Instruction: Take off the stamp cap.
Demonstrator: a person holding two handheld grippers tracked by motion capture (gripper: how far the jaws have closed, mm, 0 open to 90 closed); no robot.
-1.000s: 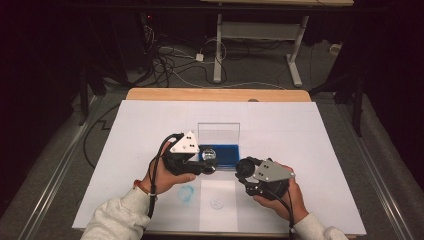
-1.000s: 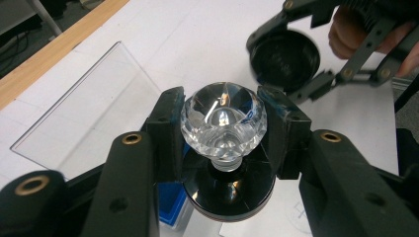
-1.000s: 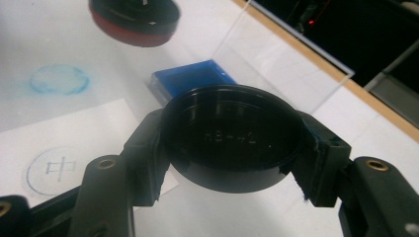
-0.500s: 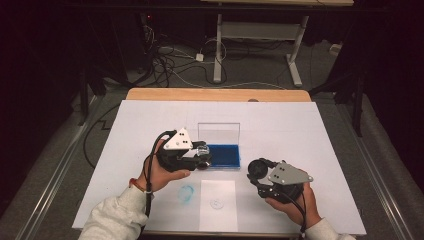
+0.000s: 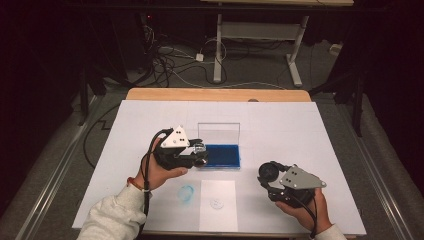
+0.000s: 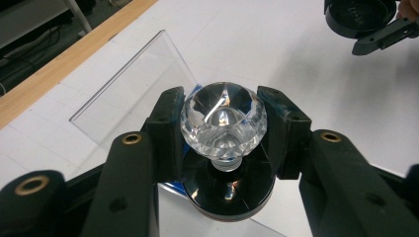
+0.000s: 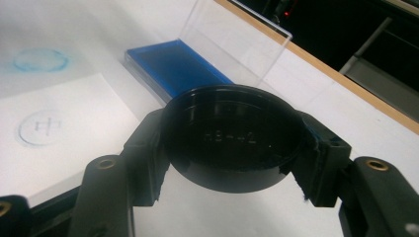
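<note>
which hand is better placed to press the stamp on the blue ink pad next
Left. The left gripper is shut on the crystal-knobbed stamp, right beside the open blue ink pad. The right gripper holds only the black cap, farther off.

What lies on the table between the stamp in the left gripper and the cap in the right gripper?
In the high view, the blue ink pad lies partly between stamp and cap; otherwise bare white table.

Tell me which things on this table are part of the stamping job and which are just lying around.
In the job:
- crystal-topped stamp, clamped in the left gripper
- black cap, clamped in the right gripper
- blue ink pad in its open clear case
- white paper bearing a round stamp mark

Lying about:
- blue ring smudge on the table cover
- cables on the floor
</note>
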